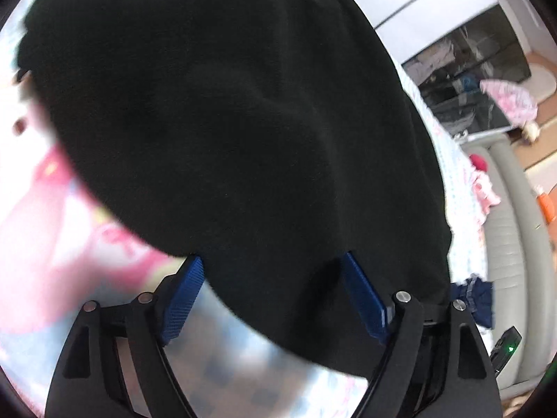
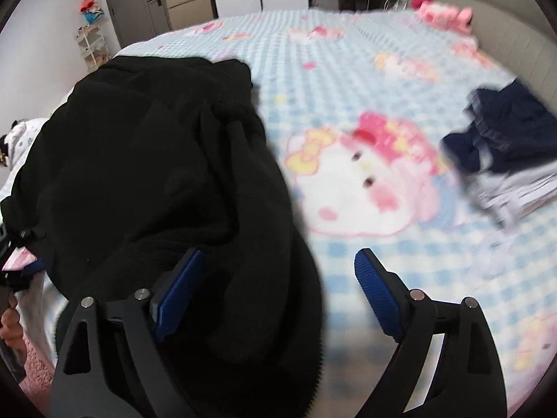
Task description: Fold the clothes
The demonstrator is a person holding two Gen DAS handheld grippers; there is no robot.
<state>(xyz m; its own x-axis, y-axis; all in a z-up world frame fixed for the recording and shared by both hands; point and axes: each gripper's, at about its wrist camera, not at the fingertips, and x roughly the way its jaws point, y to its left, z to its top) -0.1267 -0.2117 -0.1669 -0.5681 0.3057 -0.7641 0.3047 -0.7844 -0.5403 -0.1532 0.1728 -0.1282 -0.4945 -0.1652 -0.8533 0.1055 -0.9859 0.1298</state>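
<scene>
A bulky black garment [image 1: 243, 122] fills most of the left wrist view. It lies crumpled on a blue checked bed cover [image 1: 226, 358] with pink cartoon prints. My left gripper [image 1: 272, 257] points down at it, jaws wide. Black cloth runs between its blue pads [image 1: 363, 296], and they do not press on it. In the right wrist view the same black garment [image 2: 156, 174] is heaped on the left of the bed cover [image 2: 348, 52]. My right gripper [image 2: 278, 254] is open; its left pad [image 2: 181, 289] lies against the cloth and the right pad hangs over bare cover.
A navy garment [image 2: 504, 132] on a grey striped folded pile [image 2: 522, 191] lies at the right of the bed. A pink item [image 2: 445, 15] sits by the grey padded headboard [image 2: 504, 17]. A person's hand [image 2: 10, 327] shows at the bed's left edge. Wardrobes stand beyond.
</scene>
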